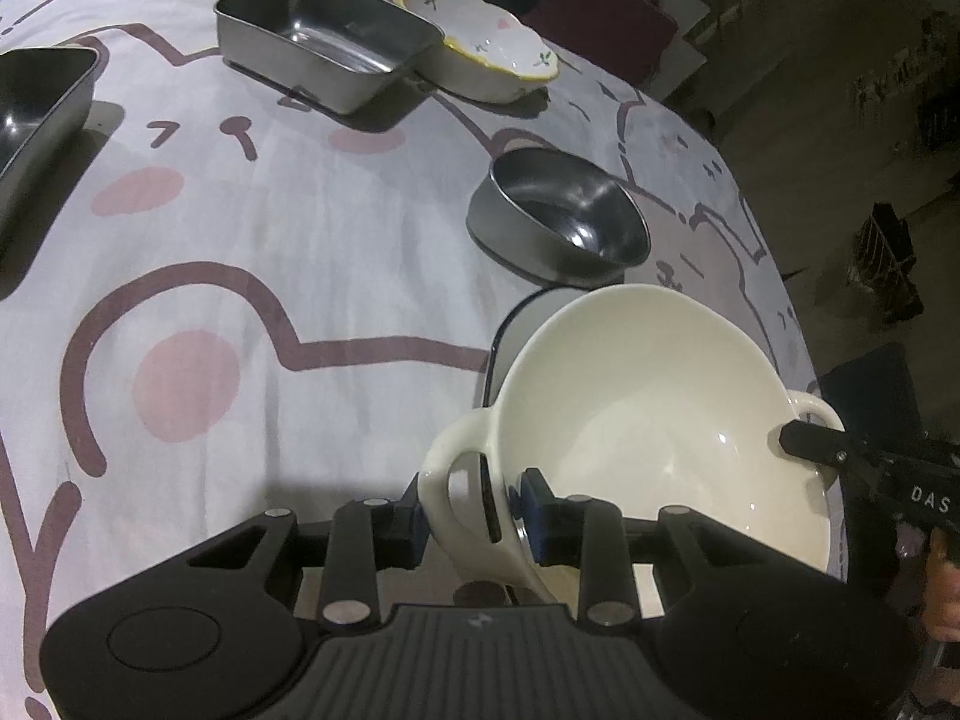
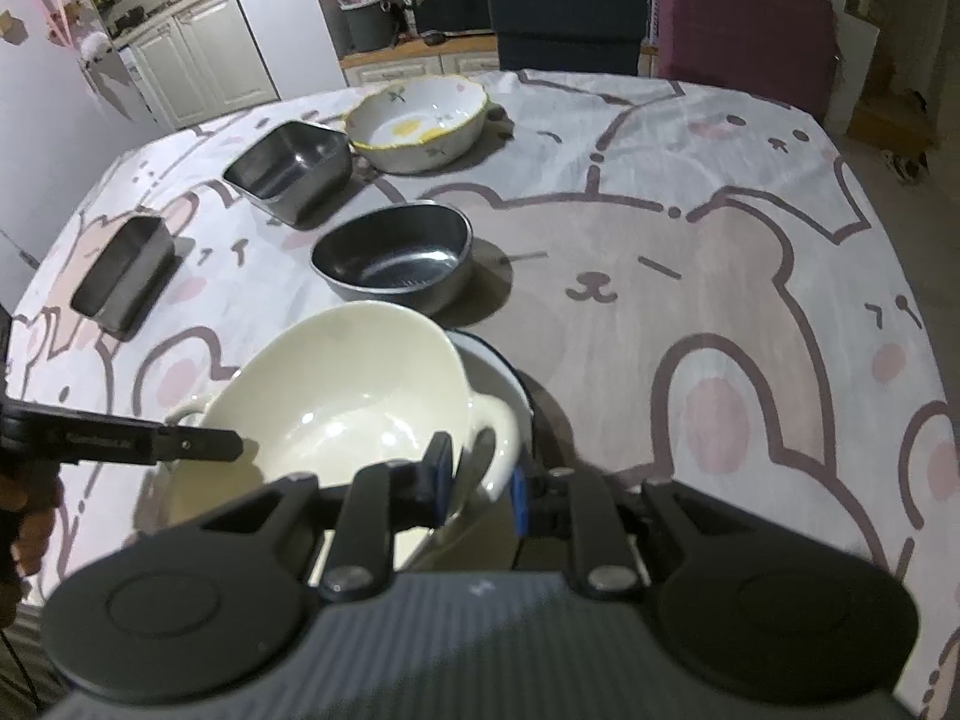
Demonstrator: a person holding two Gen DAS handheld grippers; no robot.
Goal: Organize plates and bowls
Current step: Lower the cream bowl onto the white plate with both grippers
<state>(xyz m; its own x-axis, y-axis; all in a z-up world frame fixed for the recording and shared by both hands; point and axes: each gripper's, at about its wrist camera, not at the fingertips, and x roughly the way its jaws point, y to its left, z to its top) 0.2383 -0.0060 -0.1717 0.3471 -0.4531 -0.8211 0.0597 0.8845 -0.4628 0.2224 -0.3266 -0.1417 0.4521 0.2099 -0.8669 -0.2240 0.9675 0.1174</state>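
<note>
Much of the dark-rimmed plate [image 2: 501,369] is hidden under the cream two-handled bowl [image 1: 648,408]; only an arc of its rim shows. The bowl sits at the near edge of the bench [image 1: 300,252], tilted, mouth up, its handles lying left to right. The left gripper [image 1: 468,510] has its fingers [image 1: 531,495] narrowed onto the bowl's left handle, one pad outside and one inside the rim. The right gripper [image 2: 480,474] grips the right handle likewise, fingers [image 2: 441,459] nearly closed on it. Just beyond the bowl stands an oval steel bowl [image 1: 558,216]; farther off a steel rectangular tin [image 1: 324,39] touches a yellow-rimmed floral bowl [image 1: 486,51]. Another steel tin [image 1: 36,102] is cut off at the left. Open cloth lies left of centre and far right.
</note>
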